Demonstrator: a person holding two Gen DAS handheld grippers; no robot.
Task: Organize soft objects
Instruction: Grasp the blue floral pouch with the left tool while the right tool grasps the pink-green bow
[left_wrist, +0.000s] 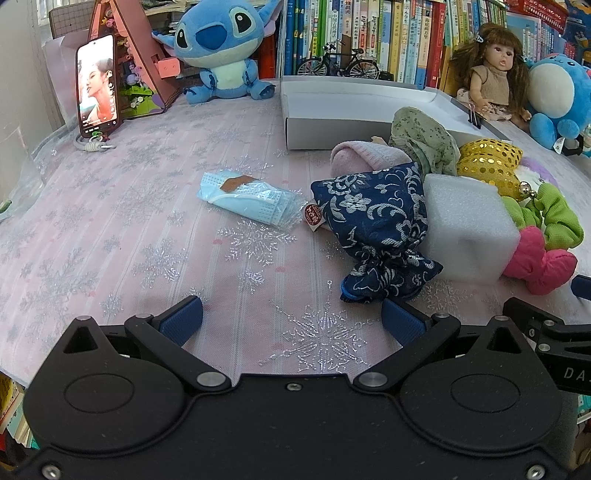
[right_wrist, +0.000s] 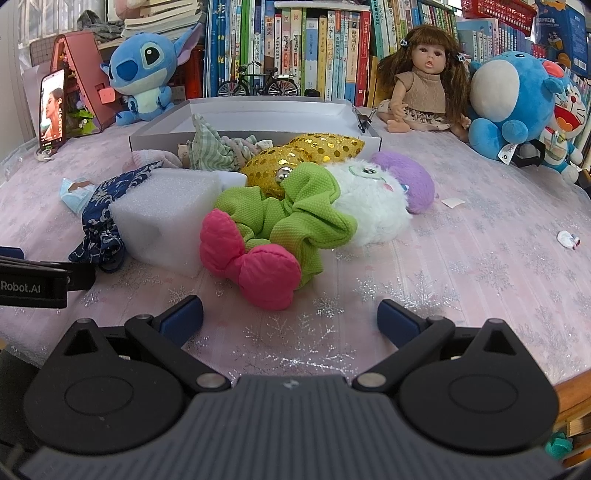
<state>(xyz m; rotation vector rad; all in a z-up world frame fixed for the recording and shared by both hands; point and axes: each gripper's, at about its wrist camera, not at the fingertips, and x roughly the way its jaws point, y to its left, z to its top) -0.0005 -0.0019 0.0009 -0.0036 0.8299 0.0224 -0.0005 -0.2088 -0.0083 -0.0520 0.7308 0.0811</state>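
On the table (right_wrist: 480, 258), hovering with jaws apart and gripping nothing: left hand-held gripper (left_wrist: 291, 317) before the navy floral pouch (left_wrist: 373, 229), right hand-held gripper (right_wrist: 290, 315) before the pink-bowed green scrunchie (right_wrist: 288, 225), both beside the foam block (right_wrist: 166, 218).

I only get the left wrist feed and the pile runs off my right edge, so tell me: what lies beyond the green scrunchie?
Observer: A white fluffy plush lies right behind the green scrunchie, touching it.
Operator: Anything past that?
Observer: A purple plush sits against the white one's far side.
Operator: Is the right gripper holding something?
Observer: No. The right gripper is open over bare cloth, just short of the pink bow.
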